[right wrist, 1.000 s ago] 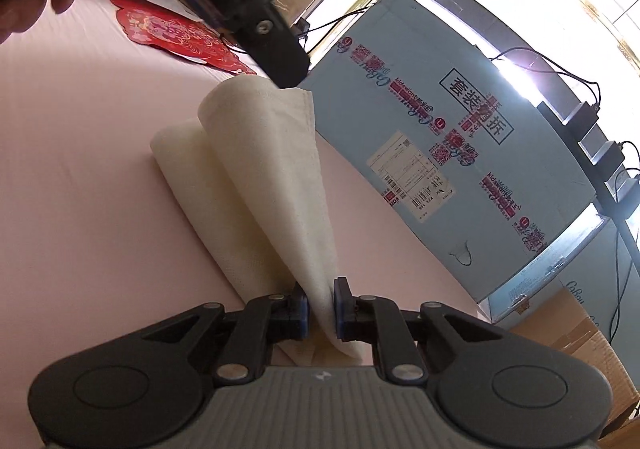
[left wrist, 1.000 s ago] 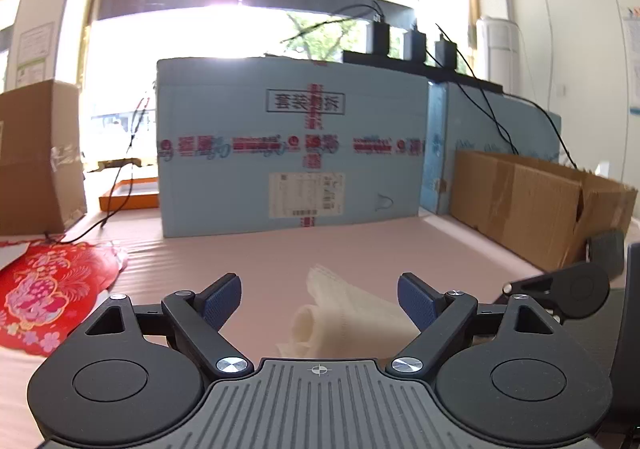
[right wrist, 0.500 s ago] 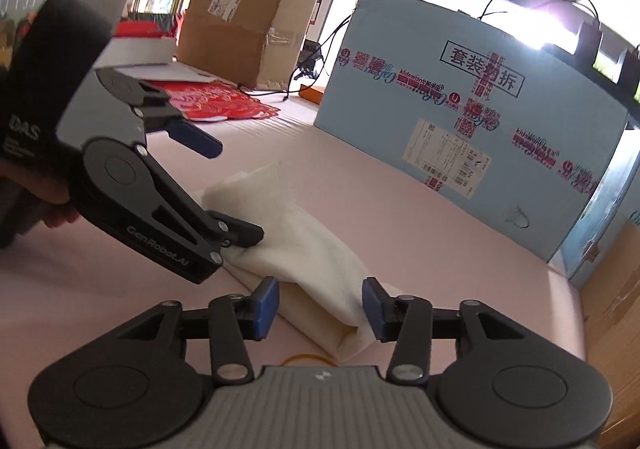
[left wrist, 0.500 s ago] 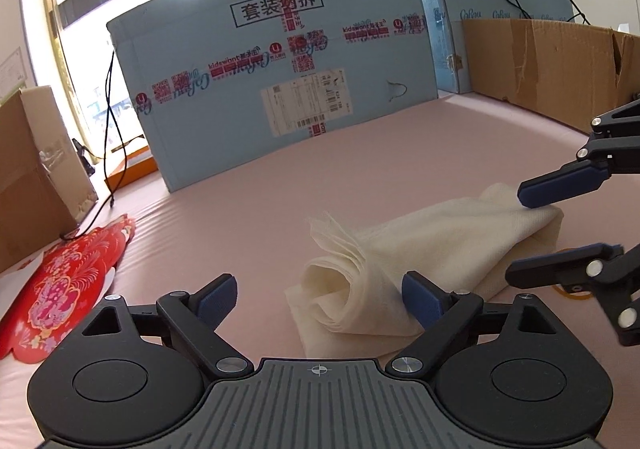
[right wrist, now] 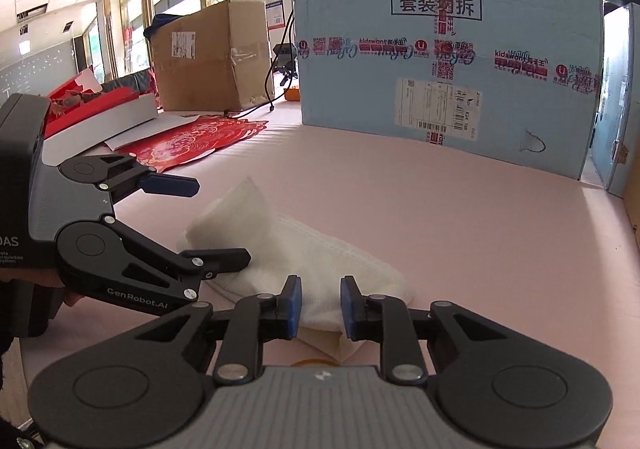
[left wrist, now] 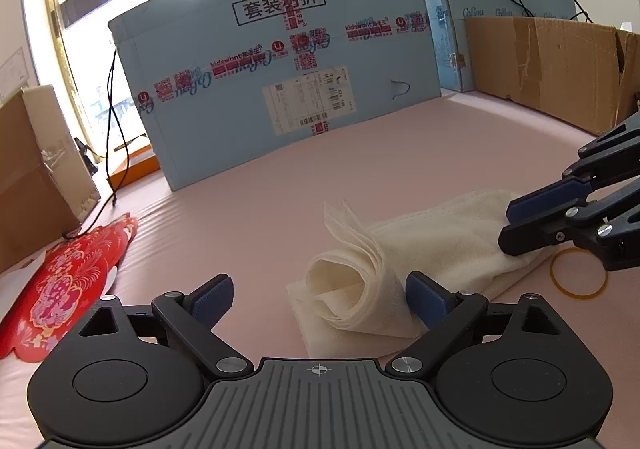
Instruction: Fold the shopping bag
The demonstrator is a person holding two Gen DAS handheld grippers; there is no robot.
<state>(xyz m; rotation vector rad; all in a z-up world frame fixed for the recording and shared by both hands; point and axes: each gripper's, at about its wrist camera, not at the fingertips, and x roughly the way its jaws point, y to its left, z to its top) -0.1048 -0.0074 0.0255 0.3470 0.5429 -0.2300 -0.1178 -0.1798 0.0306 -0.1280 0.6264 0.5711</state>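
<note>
The cream shopping bag lies rolled lengthwise on the pink table. Its loose, curled end sits between the wide-open jaws of my left gripper, close to the right finger; the jaws are still opening and the pads do not press it. The right gripper is at the bag's other end. Its jaws are closing, and the blue pads pinch the fabric between them. From the right wrist view the left gripper straddles the far end of the roll.
A yellow rubber band lies on the table beside the right gripper. A large blue carton stands behind, with brown boxes to its right and left. A red paper decoration lies at the left, near trailing cables.
The right gripper let go of the raised fabric, rolled level, opened, then closed on the bag's end. The bag now lies flat. The left gripper tipped downward and widened slightly.
</note>
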